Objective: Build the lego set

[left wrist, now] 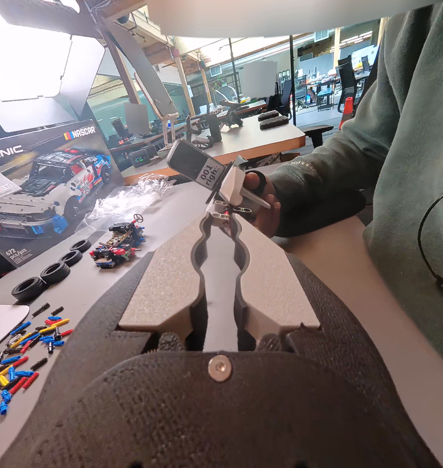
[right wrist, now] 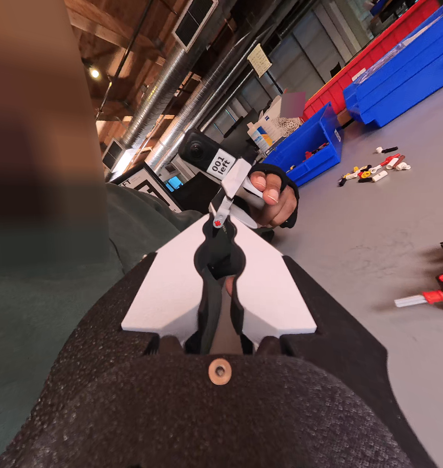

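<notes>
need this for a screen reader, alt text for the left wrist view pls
The left gripper pinches a small grey lego piece against the right gripper above a grey table. Left lie four tyres, a part-built car and coloured pins.

The left gripper (left wrist: 221, 218) fingers (left wrist: 207, 222) pinch a grey beam (left wrist: 220, 217), seemingly meeting the right gripper (left wrist: 232, 200).
</notes>
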Demonstrator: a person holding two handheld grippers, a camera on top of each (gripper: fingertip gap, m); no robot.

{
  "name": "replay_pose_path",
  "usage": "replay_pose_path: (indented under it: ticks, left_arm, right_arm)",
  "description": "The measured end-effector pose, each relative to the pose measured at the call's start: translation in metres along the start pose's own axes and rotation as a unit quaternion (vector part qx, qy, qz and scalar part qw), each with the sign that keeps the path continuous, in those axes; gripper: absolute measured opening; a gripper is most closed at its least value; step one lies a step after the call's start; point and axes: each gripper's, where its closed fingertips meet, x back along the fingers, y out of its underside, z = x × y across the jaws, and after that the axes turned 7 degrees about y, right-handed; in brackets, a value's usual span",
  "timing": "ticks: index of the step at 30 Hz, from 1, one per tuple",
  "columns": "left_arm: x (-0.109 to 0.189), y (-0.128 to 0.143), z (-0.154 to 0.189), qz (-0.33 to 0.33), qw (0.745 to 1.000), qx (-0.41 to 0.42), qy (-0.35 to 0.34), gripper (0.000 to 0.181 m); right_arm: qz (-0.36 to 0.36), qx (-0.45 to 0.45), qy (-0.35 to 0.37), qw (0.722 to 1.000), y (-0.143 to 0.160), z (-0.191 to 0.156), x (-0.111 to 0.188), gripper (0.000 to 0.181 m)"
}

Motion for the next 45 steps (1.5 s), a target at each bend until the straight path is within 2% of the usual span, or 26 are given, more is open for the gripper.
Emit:
replay_pose_path:
  ticks: [4, 15, 20, 23, 24, 25, 27, 30, 38, 41, 45]
  left_arm:
    - [-0.001, 0.005, -0.001, -0.017, 1.000, -0.010, -0.009, 0.013]
    - [-0.003, 0.016, -0.006, -0.033, 0.998, 0.039, -0.022, 0.013]
    - [-0.006, 0.019, -0.006, -0.020, 0.995, 0.097, -0.010, 0.012]
    - [-0.006, 0.009, -0.009, 0.033, 0.988, 0.148, 0.010, 0.011]
    - [-0.005, 0.004, -0.011, 0.052, 0.984, 0.169, 0.020, 0.005]
    - [-0.005, 0.003, -0.013, 0.066, 0.978, 0.195, 0.026, 0.008]
    - [-0.003, 0.004, -0.014, 0.075, 0.969, 0.233, 0.038, 0.029]
    - [-0.005, 0.008, -0.011, 0.075, 0.957, 0.274, 0.057, 0.022]
    - [-0.009, 0.003, 0.000, 0.067, 0.960, 0.261, 0.081, 0.004]
    - [-0.008, 0.007, 0.000, 0.047, 0.964, 0.251, 0.079, 0.005]
    - [-0.010, 0.016, 0.001, 0.012, 0.970, 0.233, 0.067, 0.005]
  right_arm:
    - [0.009, -0.015, 0.006, 1.000, 0.000, 0.003, 0.000, 0.007]
    - [0.030, 0.005, 0.044, 0.999, -0.001, 0.013, 0.000, 0.006]
    - [0.046, 0.058, 0.067, 0.995, -0.006, 0.011, -0.002, 0.008]
    - [0.058, 0.087, 0.065, 0.992, -0.013, 0.006, -0.001, 0.007]
    - [0.058, 0.100, 0.059, 0.992, -0.015, 0.003, 0.000, 0.008]
    - [0.061, 0.112, 0.056, 0.990, -0.017, 0.000, 0.000, 0.008]
    - [0.073, 0.148, 0.059, 0.984, -0.022, -0.005, 0.003, 0.008]
    - [0.074, 0.181, 0.067, 0.978, -0.023, -0.007, 0.007, 0.008]
    - [0.051, 0.233, 0.065, 0.969, -0.013, -0.013, 0.002, 0.007]
    - [0.019, 0.285, 0.099, 0.953, -0.009, -0.007, 0.004, 0.007]
    - [-0.041, 0.333, 0.150, 0.930, 0.001, 0.008, 0.009, 0.017]
